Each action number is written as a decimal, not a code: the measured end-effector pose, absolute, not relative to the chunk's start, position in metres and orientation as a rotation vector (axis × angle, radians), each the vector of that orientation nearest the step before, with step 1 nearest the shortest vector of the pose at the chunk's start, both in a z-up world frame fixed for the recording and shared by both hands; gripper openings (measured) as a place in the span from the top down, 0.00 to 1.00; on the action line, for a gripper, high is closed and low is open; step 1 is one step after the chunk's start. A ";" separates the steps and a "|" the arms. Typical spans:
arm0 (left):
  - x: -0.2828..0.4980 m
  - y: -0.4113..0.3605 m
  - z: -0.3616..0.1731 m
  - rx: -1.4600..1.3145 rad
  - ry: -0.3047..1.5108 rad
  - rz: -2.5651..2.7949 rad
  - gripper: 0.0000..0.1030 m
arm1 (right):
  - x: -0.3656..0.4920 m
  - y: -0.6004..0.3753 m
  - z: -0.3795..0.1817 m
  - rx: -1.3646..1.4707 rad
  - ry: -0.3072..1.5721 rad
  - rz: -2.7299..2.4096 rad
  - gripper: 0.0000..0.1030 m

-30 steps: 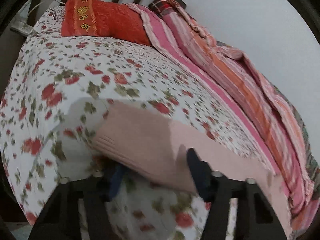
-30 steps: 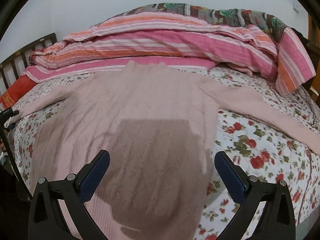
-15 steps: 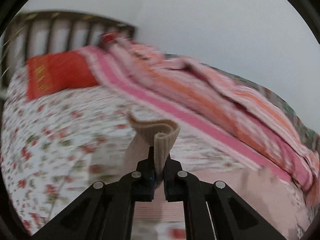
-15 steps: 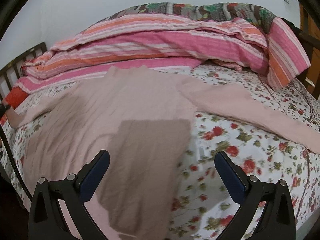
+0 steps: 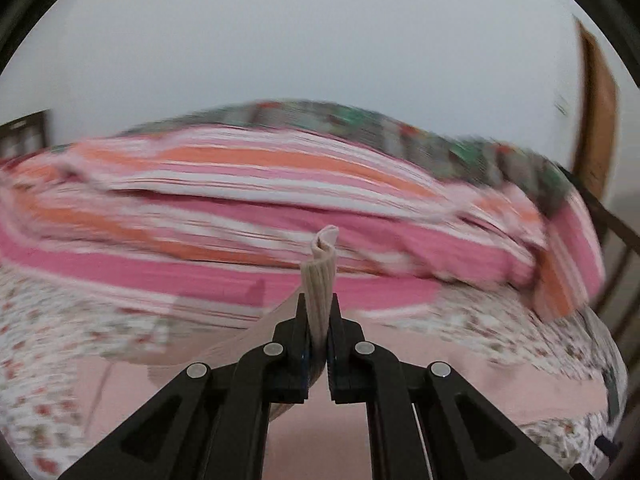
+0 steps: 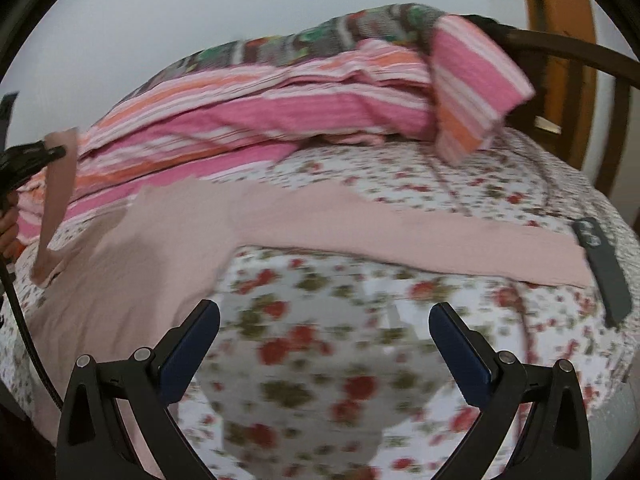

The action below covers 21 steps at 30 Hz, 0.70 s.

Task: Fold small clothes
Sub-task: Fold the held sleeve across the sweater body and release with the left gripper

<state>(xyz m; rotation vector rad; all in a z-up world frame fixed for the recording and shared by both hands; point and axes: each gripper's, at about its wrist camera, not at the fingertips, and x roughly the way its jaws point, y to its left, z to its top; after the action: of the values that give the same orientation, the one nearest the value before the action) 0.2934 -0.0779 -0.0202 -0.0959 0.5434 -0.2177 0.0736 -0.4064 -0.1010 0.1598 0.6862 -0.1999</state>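
A pale pink knit sweater (image 6: 160, 240) lies spread on the floral bedsheet (image 6: 320, 340). Its right sleeve (image 6: 460, 240) stretches flat toward the right. My left gripper (image 5: 318, 332) is shut on the ribbed cuff (image 5: 320, 276) of the left sleeve and holds it up above the bed; in the right wrist view this gripper (image 6: 36, 156) shows at the far left with the sleeve (image 6: 56, 200) hanging from it. My right gripper (image 6: 324, 344) is open and empty, low over the bedsheet just right of the sweater's body.
A striped pink and orange quilt (image 6: 280, 112) is heaped along the back of the bed. A dark phone (image 6: 604, 264) lies by the right sleeve's end. A wooden bed frame (image 6: 560, 52) and door stand at the right. A cable (image 6: 20, 320) runs down the left.
My left gripper closed on the left sleeve's cuff, lifted it off the bed and swung right. My right gripper moved right, off the sweater's body to over the bare sheet.
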 end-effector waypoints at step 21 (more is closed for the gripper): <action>0.257 -0.153 -0.099 -0.026 0.731 -0.373 0.20 | 0.092 -0.411 -0.112 0.187 0.695 -0.117 0.02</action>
<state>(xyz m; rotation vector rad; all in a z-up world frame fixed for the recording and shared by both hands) 0.2565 -0.1527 -0.0986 -0.0255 0.7309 -0.3732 0.0921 -0.4111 -0.1116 0.1868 0.6949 -0.1170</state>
